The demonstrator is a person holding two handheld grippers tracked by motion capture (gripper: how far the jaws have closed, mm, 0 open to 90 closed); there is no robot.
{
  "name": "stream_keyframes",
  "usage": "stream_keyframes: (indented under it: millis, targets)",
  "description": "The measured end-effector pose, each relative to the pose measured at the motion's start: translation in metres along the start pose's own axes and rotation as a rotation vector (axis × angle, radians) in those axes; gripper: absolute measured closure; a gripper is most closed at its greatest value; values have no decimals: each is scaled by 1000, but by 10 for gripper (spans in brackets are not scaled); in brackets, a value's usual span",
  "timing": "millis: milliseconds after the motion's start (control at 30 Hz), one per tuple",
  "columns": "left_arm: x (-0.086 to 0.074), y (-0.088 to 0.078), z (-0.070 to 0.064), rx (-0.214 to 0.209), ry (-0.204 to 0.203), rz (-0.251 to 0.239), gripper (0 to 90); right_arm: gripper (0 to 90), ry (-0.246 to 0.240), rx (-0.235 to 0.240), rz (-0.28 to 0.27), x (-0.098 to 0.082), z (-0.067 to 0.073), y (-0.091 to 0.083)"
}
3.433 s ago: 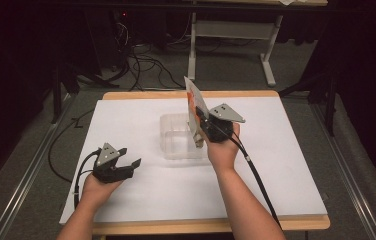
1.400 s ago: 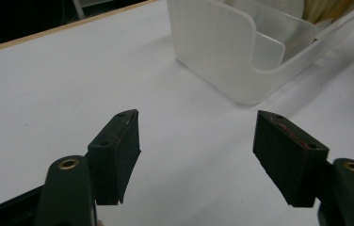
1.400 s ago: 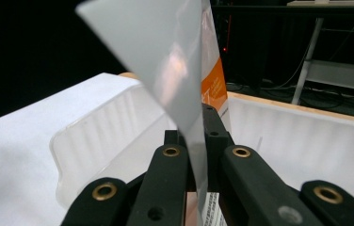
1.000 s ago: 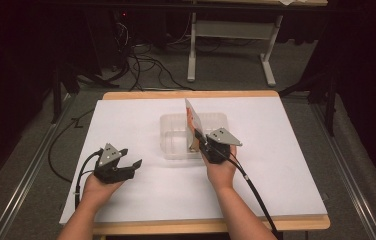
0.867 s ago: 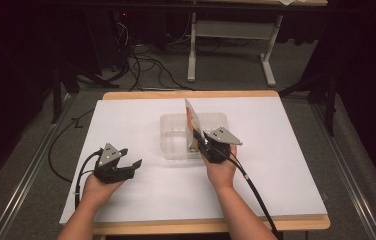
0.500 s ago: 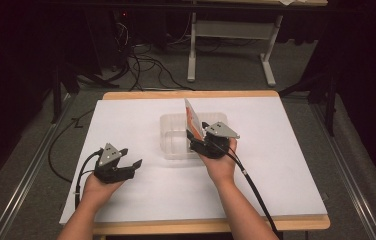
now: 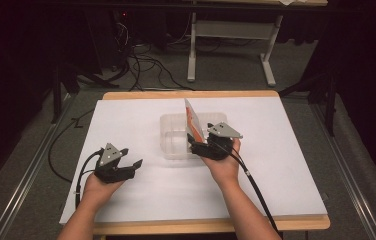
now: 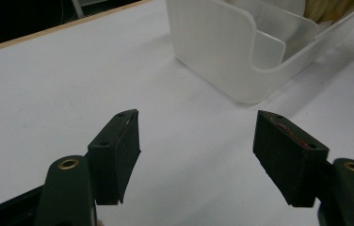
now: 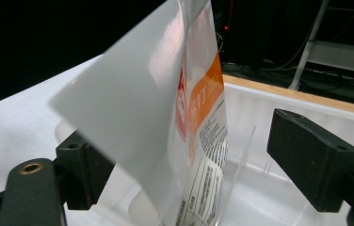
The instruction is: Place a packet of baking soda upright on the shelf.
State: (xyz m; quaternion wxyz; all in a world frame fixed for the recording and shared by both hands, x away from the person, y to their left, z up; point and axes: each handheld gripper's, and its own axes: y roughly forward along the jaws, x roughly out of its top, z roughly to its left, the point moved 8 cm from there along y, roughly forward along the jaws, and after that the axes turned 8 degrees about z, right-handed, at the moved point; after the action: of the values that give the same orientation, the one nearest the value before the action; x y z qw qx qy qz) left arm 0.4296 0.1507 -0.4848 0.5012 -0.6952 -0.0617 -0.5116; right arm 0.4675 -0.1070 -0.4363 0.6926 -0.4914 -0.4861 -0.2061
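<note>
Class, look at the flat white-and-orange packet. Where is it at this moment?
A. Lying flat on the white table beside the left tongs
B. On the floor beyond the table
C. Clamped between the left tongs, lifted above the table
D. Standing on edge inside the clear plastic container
D: the packet stands on edge with its lower end inside the clear container, and in the right gripper view the right tongs are open around it, pads apart.

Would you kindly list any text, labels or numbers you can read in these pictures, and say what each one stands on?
Pouch, orange band: pale characters run down it, too blurred to quote.
Pouch, red strip beside the band: white marks, unreadable.
Pouch, lower white panel: lines of small black print, too small to read.
Container, table, left gripper and right gripper: no text that I can see.
</note>
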Motion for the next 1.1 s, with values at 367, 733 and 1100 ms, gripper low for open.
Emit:
stream_keyframes:
  millis: [367,733,1100]
  targets:
    - [-1,0,0,8,13,9,325,199,-8,27,12,-19,-5,-28]
    - [-1,-1,0,10,11,10,325,212,13,14,26,-46,-31,-73]
    - [0,-2,-3,-2,2,3,324,288,66,-182,48,-91,-112,-146]
